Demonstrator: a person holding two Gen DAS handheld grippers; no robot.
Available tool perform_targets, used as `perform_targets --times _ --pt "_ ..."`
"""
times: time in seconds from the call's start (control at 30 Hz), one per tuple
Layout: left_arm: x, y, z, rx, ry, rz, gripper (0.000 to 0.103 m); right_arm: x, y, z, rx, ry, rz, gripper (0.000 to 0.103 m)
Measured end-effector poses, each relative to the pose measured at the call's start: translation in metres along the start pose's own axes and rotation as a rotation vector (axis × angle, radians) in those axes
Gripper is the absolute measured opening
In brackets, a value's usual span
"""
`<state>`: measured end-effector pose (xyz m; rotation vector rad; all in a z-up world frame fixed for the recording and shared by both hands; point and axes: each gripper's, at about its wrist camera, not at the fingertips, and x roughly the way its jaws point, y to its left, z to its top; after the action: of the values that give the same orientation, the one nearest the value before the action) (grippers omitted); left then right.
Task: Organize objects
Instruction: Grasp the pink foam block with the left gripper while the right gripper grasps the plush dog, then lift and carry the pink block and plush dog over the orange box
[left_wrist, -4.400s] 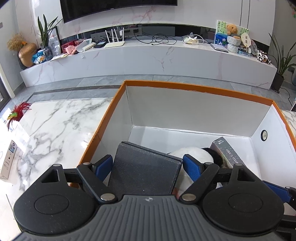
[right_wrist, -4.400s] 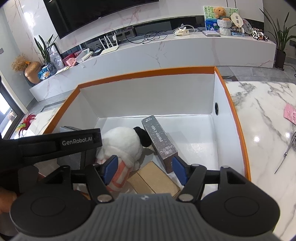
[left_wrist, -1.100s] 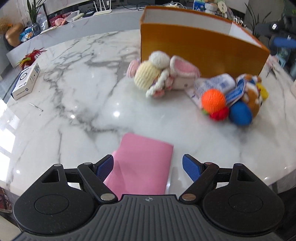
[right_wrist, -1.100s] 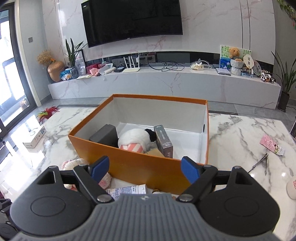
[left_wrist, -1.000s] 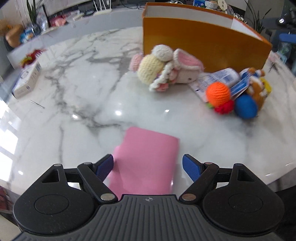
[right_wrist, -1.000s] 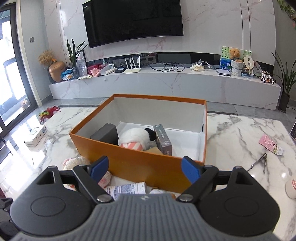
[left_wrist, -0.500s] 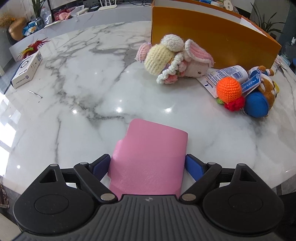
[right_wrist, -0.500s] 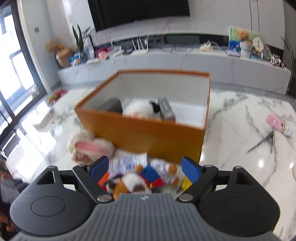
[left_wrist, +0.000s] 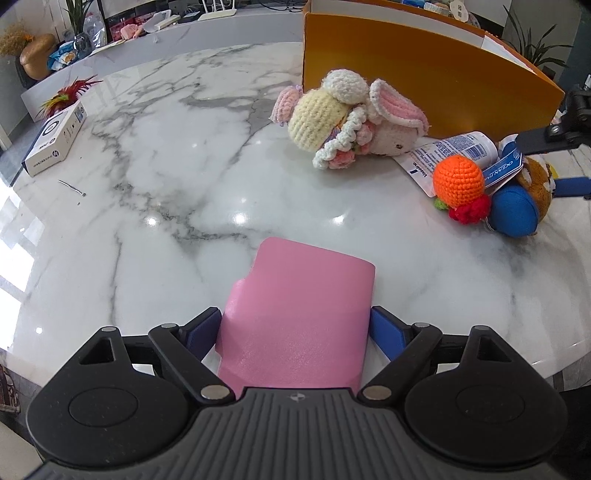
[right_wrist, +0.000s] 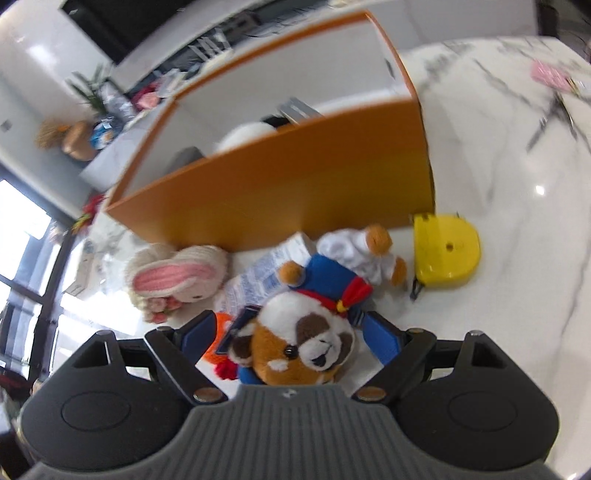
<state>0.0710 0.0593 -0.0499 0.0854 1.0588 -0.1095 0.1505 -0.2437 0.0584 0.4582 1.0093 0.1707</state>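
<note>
A flat pink wallet (left_wrist: 299, 310) lies on the marble table near its front edge. My left gripper (left_wrist: 295, 326) is open, one blue finger at each side edge of the wallet. A brown-and-white plush toy (right_wrist: 303, 343) in a blue outfit lies in a pile before the orange box (right_wrist: 295, 177). My right gripper (right_wrist: 291, 330) is open around its head, with gaps on both sides. The left wrist view shows the right gripper (left_wrist: 533, 168) at the pile by the box (left_wrist: 406, 74).
In the pile are a crochet bunny (left_wrist: 347, 122), a lotion tube (left_wrist: 450, 149), an orange crochet ball (left_wrist: 458, 179) and a blue pouch (left_wrist: 513, 210). A yellow tape measure (right_wrist: 445, 254) sits by the box corner. A white carton (left_wrist: 55, 138) lies far left.
The left gripper moved forward, so the pink wallet now sits between its slightly wider fingers. The right gripper dropped from above the box, rolled, and now straddles the plush toy's head.
</note>
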Motion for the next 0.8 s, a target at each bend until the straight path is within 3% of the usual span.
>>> perform_targets --times 0.1,0.2,0.43,0.8 --pt "-0.001 0.0 -0.001 0.005 -0.002 0.001 0.1 0.011 0.0 -0.003 0.042 0.014 -0.013 0.085" --pt "-0.001 0.0 -0.001 0.01 -0.003 0.0 0.1 0.018 0.001 -0.003 0.069 0.004 -0.014 0.075" --pt "-0.007 0.001 -0.002 -0.004 0.005 -0.019 0.098 0.017 0.002 -0.002 0.018 0.014 0.011 0.062" --pt "-0.023 0.006 0.005 -0.046 -0.026 -0.078 0.096 -0.02 -0.002 0.005 -0.008 -0.037 0.076 0.061"
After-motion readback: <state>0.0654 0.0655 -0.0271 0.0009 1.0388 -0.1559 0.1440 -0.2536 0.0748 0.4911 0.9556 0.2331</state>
